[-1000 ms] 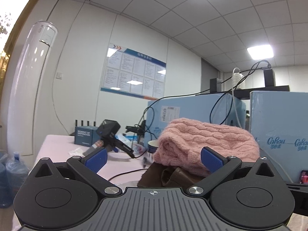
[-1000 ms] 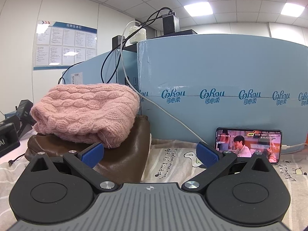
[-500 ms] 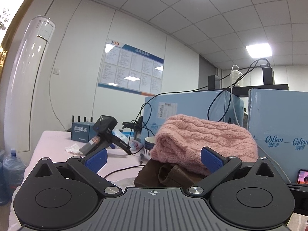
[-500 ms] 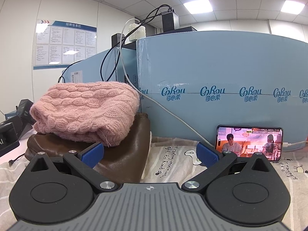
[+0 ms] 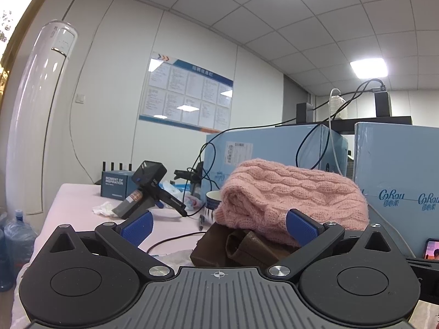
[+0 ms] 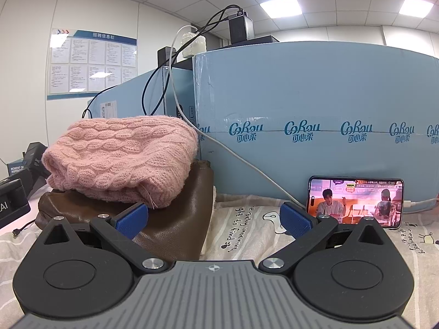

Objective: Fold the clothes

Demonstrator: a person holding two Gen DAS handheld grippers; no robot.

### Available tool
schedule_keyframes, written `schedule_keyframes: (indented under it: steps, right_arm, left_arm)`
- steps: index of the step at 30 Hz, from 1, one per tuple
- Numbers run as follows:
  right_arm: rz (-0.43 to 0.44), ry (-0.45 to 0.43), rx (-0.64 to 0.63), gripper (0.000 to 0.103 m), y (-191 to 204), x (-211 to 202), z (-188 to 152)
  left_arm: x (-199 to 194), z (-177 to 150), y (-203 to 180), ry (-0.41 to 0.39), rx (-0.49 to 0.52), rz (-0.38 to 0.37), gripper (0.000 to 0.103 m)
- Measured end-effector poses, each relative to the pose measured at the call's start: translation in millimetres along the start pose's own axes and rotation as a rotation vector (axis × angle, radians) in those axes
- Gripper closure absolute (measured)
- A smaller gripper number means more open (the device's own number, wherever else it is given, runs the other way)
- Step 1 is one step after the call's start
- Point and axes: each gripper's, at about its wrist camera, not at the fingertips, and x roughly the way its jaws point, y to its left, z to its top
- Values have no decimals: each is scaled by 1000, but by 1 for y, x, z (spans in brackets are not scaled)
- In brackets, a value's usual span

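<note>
Both tools, left (image 5: 218,226) and right (image 6: 214,218), spread apart and empty, facing folded pink cable-knit sweater (image 6: 123,161) atop brown leather garment (image 6: 175,219), centre-left.

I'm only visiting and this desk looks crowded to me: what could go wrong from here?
Two things, probably. The pink sweater sits stacked on the brown leather garment; pulling either could topple the pile. The phone leans against the blue box beside the open right tool, its white cable passing close to the sweater, so a snag could knock it over.
</note>
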Motion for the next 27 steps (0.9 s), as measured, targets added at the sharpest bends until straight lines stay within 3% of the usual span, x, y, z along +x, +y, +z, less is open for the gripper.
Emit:
schedule_keyframes:
  steps: [27]
  right_arm:
    - [-1,8,3,0,-1,1,0]
  left_arm:
    - [1,1,0,2,-2,-1,0]
